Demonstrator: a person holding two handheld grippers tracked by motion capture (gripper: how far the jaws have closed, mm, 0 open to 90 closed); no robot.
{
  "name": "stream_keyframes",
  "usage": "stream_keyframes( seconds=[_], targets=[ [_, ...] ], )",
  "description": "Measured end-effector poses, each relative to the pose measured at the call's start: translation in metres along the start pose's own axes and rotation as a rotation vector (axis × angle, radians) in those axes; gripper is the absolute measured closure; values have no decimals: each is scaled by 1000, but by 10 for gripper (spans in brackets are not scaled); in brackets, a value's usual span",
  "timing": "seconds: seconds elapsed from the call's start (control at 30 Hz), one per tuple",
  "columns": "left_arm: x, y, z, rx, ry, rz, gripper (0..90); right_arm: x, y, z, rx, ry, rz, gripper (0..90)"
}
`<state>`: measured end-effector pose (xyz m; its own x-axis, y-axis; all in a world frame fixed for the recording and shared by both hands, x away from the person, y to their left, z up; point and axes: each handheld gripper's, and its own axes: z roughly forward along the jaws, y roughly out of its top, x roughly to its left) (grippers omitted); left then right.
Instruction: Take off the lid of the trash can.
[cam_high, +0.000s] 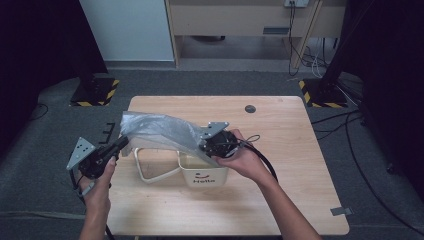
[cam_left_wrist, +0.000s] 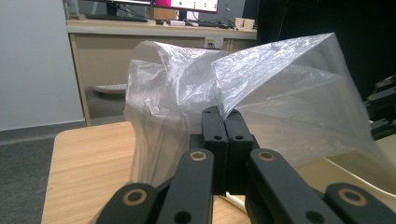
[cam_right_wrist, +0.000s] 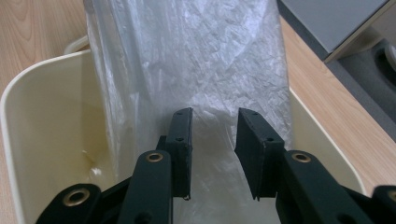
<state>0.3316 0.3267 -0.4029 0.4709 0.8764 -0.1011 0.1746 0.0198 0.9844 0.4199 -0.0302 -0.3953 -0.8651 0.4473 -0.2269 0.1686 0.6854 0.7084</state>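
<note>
A clear plastic bag (cam_high: 160, 130) hangs stretched between my two grippers over a cream bin (cam_high: 205, 177) marked "Hello" on the wooden table (cam_high: 280, 200). My left gripper (cam_high: 121, 143) is at the table's left edge, and its jaws (cam_left_wrist: 226, 116) are shut on a fold of the bag (cam_left_wrist: 280, 93). My right gripper (cam_high: 206, 146) is over the bin's left rim and points into the bag. In the right gripper view, its jaws (cam_right_wrist: 214, 135) stand apart with the bag film (cam_right_wrist: 196, 60) lying just beyond them, not pinched. The bin's wall (cam_right_wrist: 28, 93) curves below.
A cream ring frame (cam_high: 150, 172) lies on the table left of the bin. A dark round grommet (cam_high: 250, 108) sits near the far edge. A small black bracket (cam_high: 107, 132) is at the table's left edge. Stand bases with striped tape (cam_high: 95, 92) rest on the floor beyond.
</note>
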Motion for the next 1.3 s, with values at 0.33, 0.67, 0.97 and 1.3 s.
stream_keyframes(
  seconds=[0.33,0.67,0.97,1.3],
  targets=[
    [-9,4,1,2,-26,15,897,9,8,20,116,5,-17,650],
    [-27,11,17,33,-65,57,897,11,4,8,70,-6,-14,637],
    [-48,21,39,78,-93,99,896,9,-8,-11,13,-13,26,634],
    [-66,29,61,134,-111,132,895,5,-18,-31,-32,-26,49,650]
  ],
)
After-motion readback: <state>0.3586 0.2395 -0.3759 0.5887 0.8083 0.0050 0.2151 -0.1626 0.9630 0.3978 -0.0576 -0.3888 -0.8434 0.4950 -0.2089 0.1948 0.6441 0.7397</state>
